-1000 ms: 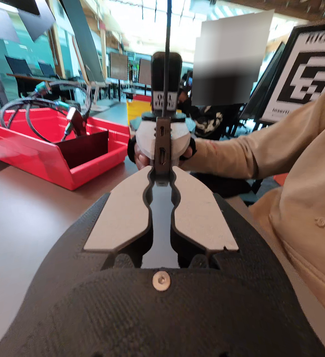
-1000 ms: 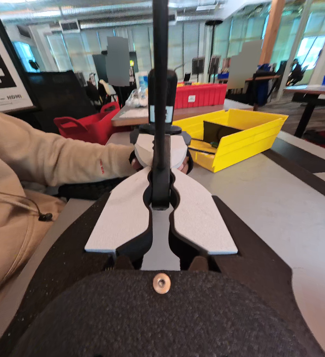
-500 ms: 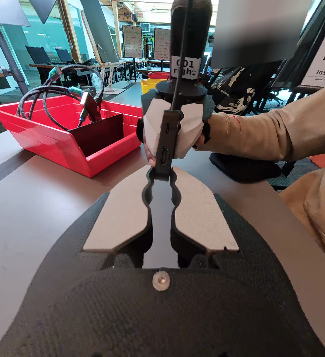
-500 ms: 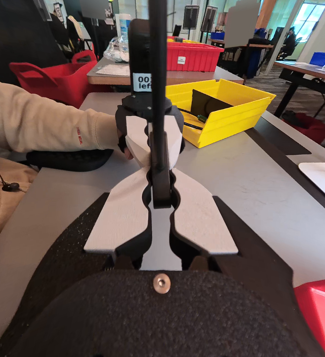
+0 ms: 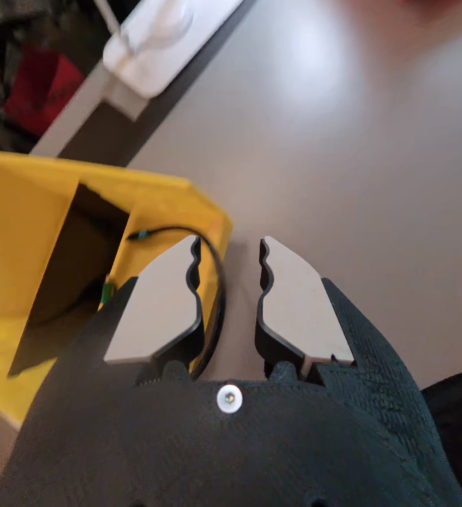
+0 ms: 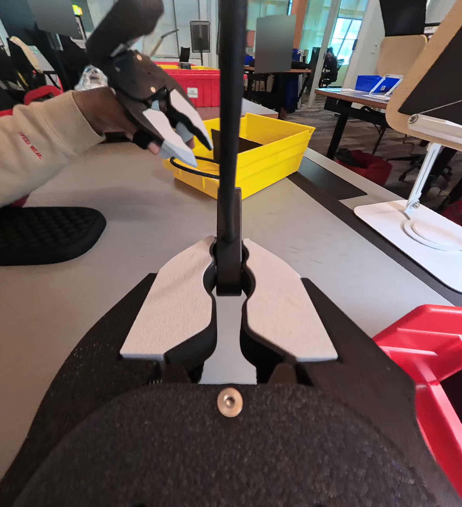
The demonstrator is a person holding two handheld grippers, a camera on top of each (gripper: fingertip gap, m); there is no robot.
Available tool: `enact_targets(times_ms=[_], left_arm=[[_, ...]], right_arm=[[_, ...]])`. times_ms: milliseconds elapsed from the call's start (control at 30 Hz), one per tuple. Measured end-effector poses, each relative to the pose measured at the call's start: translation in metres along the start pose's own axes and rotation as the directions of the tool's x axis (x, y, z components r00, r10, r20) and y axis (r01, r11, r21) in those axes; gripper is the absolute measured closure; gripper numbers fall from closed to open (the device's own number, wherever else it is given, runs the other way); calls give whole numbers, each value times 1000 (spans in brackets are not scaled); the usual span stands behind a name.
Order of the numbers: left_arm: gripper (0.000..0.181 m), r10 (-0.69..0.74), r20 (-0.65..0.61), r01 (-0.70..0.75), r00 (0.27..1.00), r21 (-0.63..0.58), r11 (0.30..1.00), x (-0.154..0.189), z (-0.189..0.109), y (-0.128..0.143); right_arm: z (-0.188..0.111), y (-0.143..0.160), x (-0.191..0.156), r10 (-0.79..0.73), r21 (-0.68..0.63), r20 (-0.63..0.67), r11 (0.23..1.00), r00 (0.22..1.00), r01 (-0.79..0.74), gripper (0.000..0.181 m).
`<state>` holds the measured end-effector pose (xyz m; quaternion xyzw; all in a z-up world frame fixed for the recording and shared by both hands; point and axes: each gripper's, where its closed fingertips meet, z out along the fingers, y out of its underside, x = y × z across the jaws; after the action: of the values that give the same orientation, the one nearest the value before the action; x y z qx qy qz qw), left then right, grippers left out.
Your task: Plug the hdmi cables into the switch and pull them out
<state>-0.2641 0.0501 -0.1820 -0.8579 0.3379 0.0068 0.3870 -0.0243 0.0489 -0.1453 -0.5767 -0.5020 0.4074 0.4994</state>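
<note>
My right gripper (image 6: pixel 228 241) is shut on the slim dark switch (image 6: pixel 228 263), held upright over the grey table; its thick black cable (image 6: pixel 230 109) rises out of the top of the view. My left gripper (image 5: pixel 230 238) is open and empty, tilted down over the front rim of the yellow bin (image 5: pixel 18 219). A black hdmi cable (image 5: pixel 219 274) with a green-banded plug (image 5: pixel 142 235) lies in that bin and loops over its rim, close to my left finger. The right wrist view shows the left gripper (image 6: pixel 202 156) open just above this cable (image 6: pixel 186 168) at the bin (image 6: pixel 273 153).
A red bin (image 6: pixel 430 343) sits at the lower right, close to my right gripper. A white monitor stand base (image 6: pixel 430 241) stands at the table's far right edge, also in the left wrist view (image 5: pixel 153 46). A black padded rest (image 6: pixel 32 236) lies at the left, under the person's sleeve (image 6: pixel 32 145). About 25 centimeters separates my left fingertips from my right. Between my left fingertips and the black padded rest (image 6: pixel 32 236) there is roughly 25 centimeters.
My left gripper has let go of the switch, opened, and swung over to the yellow bin. My right gripper still holds the switch.
</note>
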Motion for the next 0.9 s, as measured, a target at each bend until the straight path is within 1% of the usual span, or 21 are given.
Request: enact_targets(times_ms=[33,100,133,167,200,267,333,400,467,533,600,633,700,733,800,867,900], left_arm=[[139,22,27,-21,999,-67,998,-6,3,18],[138,120,86,-102,989,-192,976,-17,10,50],[144,176,110,-145,978,-246,958,-21,12,63],[154,216,130,-174,968,-278,945,-24,12,69],[172,250,154,-200,956,-277,940,-26,10,69],[174,285,232,-224,930,-256,940,-35,-2,58],[175,280,304,-227,911,-200,953,-43,-24,37],[175,263,371,-240,891,-108,965,-48,-54,8],[175,241,432,-254,869,-29,967,-49,-92,-22],[175,202,434,-257,878,72,964,-37,-128,-53],[175,135,369,-223,920,205,953,-17,-158,-82],[175,95,293,-181,951,281,943,-3,-168,-94],[175,22,67,-48,998,407,912,27,-176,-111],[175,-7,-50,28,999,431,902,40,-174,-114],[175,-74,-253,180,965,427,886,58,-158,-111],[175,-175,-434,344,884,348,872,74,-125,-100],[175,-223,-486,398,845,295,868,80,-104,-90]], right_arm=[[0,1,1,0,-2,-3,1000,1000,0,168],[2,2,1,-9,-8,-7,1000,1000,9,168],[2,3,0,-15,-12,-6,1000,1000,15,168],[3,3,-1,-22,-16,-9,1000,1000,22,168],[3,3,-1,-31,-19,-13,999,999,31,168],[1,2,0,-38,-18,-22,999,999,38,168],[-1,0,3,-30,-3,-33,1000,999,30,168],[-3,-2,7,-16,12,-47,1000,999,17,168],[-5,-2,12,-4,21,-63,1000,998,5,168],[-6,-3,15,10,34,-72,999,997,-8,168],[-8,-3,17,23,43,-72,999,997,-20,168],[-8,-3,18,26,45,-74,999,997,-23,168],[-8,-3,19,30,47,-76,999,997,-27,168],[-8,-3,19,30,47,-78,999,996,-27,168],[-8,-2,20,28,44,-83,999,996,-24,168],[-9,-1,21,27,39,-87,999,996,-23,168],[-8,0,21,27,36,-89,999,996,-23,168]])
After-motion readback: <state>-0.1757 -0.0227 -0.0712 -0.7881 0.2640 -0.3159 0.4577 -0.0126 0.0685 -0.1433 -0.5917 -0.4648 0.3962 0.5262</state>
